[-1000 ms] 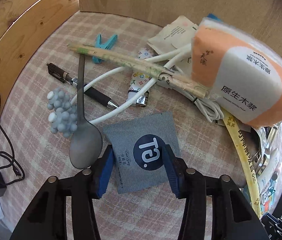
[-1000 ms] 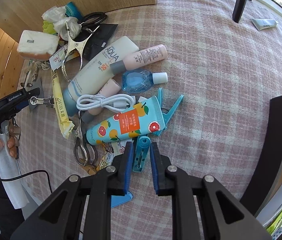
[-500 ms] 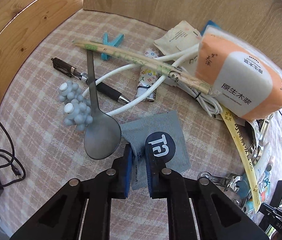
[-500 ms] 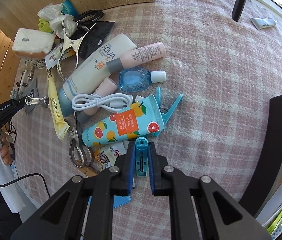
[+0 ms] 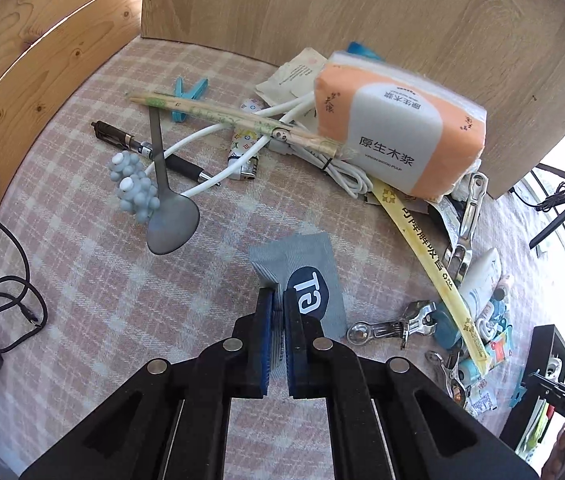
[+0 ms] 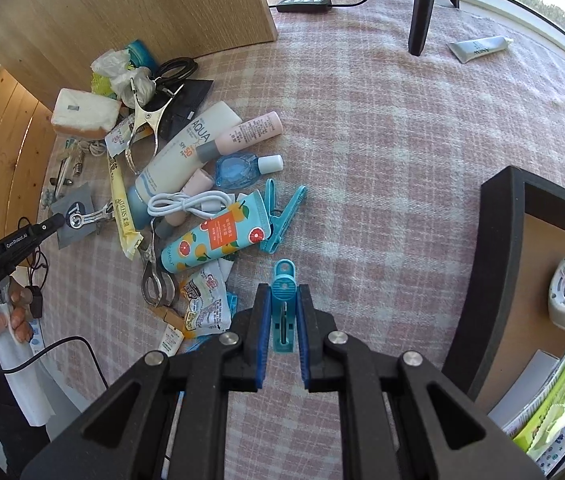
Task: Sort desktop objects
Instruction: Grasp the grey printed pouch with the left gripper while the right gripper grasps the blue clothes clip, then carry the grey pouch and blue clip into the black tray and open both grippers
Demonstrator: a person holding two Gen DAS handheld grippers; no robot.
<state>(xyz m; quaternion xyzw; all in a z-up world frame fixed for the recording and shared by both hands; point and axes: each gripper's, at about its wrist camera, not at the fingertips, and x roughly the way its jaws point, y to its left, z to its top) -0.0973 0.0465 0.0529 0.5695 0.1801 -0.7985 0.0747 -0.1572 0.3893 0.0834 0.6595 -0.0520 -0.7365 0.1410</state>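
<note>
from the left wrist, the left gripper (image 5: pixel 278 300) has its blue pads pinched on the near edge of a flat grey ribbed-foil sachet with a dark round logo (image 5: pixel 306 280), which buckles upward above the pink checked woven tablecloth (image 5: pixel 94 272). beyond it lie a dull grey metal spoon (image 5: pixel 168 216), a knobbly grey rubber cluster (image 5: pixel 134 188) touching the spoon's handle, paper-sleeved wooden chopsticks (image 5: pixel 234 120), a glossy white cable (image 5: pixel 218 168) and a soft orange-and-white tissue pack (image 5: pixel 398 136) leaning against the wooden panel (image 5: pixel 362 12). from the right wrist, the right gripper (image 6: pixel 282 320) is closed on a small teal plastic clothes peg (image 6: pixel 283 304), its looped end poking forward, beside a citrus-printed teal tube (image 6: pixel 218 236), a white squeeze bottle marked aqua (image 6: pixel 186 152) and a black-rimmed box (image 6: pixel 494 264) at right.
</note>
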